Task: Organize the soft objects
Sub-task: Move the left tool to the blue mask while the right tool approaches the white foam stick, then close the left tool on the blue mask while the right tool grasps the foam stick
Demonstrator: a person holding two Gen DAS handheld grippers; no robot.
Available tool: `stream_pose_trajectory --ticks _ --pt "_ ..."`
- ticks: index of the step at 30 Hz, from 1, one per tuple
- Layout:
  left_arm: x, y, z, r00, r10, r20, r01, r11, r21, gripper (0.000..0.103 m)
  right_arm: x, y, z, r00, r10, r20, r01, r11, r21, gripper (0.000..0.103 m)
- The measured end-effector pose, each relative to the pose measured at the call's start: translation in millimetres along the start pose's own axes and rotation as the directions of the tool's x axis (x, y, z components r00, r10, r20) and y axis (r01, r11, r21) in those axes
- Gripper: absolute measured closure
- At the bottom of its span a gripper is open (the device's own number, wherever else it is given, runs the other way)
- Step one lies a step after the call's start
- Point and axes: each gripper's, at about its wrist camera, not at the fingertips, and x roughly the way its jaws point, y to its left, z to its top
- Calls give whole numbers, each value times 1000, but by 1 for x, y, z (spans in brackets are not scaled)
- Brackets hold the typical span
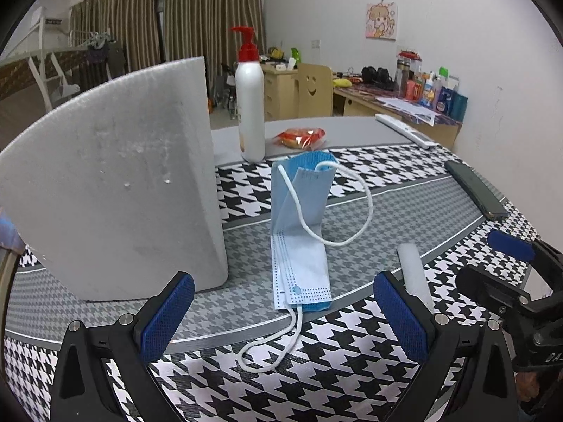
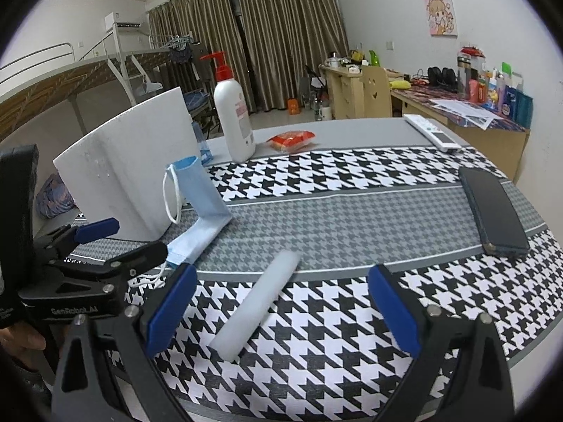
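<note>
Houndstooth tablecloth point(image 2: 352, 183) covered the table, bedroom clutter behind. Left gripper point(image 1: 283, 320) hovered wide open and empty, jaws straddling the near end of the blue face mask point(image 1: 299, 232), which lay bent with its far half standing up beside the white foam board point(image 1: 116, 183). Right gripper point(image 2: 281, 313) was also wide, empty, bracketing the white foam roll point(image 2: 258, 302) (probably lined up for a grab). Phone point(image 2: 492, 211) sat far right.

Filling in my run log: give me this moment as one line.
left gripper: open, before face mask | right gripper: open, around foam roll, not touching | foam board: upright
</note>
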Motion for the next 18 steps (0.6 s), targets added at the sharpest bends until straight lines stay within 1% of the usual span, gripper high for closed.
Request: stream_pose_trajectory --ticks 3,10,12,14,18 --pt "6 -2 0 1000 -8 -21 8 1000 4 1 3 0 0 1000 1 -11 -1 1000 -6 4" --pt "20 -6 -1 997 -27 -71 28 1000 13 13 7 -1 -1 999 11 -33 -11 1000 -8 4" --pt "24 -6 -2 996 -25 -85 26 1000 9 14 8 -1 -2 999 13 -38 -13 1000 -9 4" --pt "29 -7 -1 995 -26 -98 27 1000 9 20 9 -1 -2 999 13 -43 -13 1000 -12 4" --pt "35 -8 -1 992 -28 -119 29 1000 11 27 12 -1 -2 998 17 -52 -18 1000 -11 4"
